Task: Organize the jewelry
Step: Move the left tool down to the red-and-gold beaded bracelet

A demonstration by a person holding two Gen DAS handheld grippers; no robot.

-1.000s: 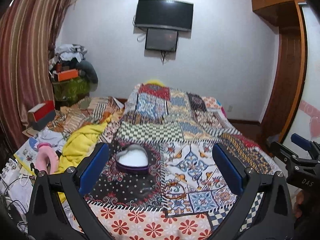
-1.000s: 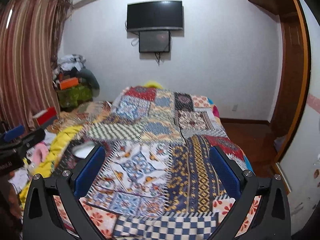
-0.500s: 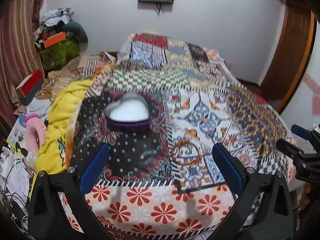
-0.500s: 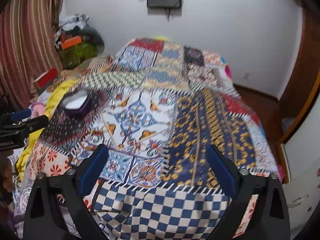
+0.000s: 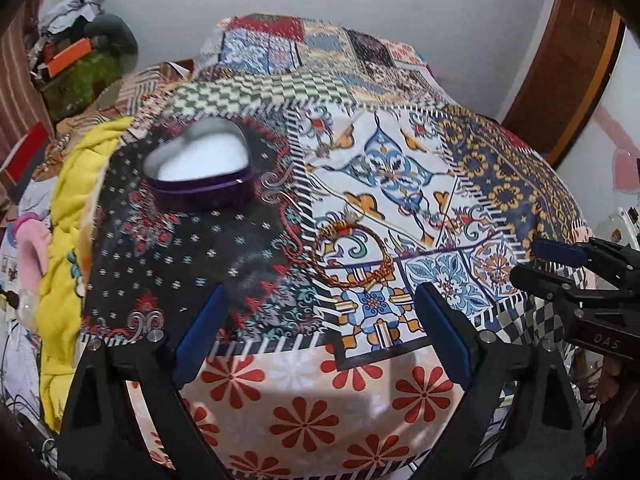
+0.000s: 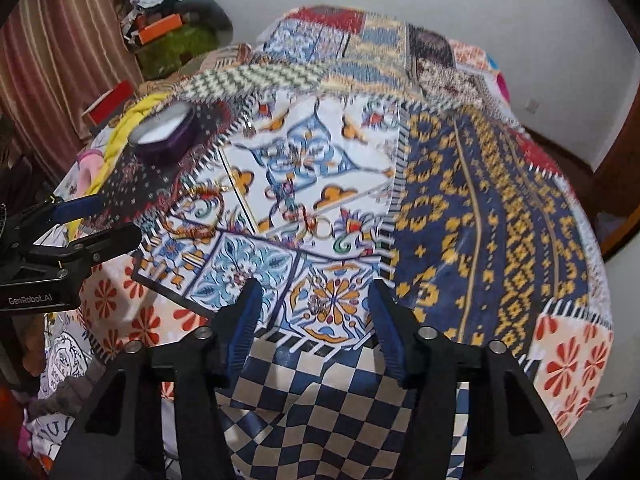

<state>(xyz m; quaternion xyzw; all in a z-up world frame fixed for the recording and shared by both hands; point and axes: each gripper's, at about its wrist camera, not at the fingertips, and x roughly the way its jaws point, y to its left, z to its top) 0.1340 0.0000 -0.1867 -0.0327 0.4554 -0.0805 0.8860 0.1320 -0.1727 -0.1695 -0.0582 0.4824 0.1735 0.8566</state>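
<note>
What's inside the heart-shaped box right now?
The heart-shaped box sits open on the bedspread, showing only a plain white lining. No jewelry shows in it. The view is blurred, and anything beneath the lining is hidden.

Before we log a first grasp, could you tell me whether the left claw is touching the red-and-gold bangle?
Apart. In the left wrist view, the open left claw sits nearer the camera than the bangle, with patterned bedspread between them.

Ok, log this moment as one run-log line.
left gripper: open, empty | right gripper: open, empty | bangle: on bedspread | heart box: open, beyond bangle
</note>
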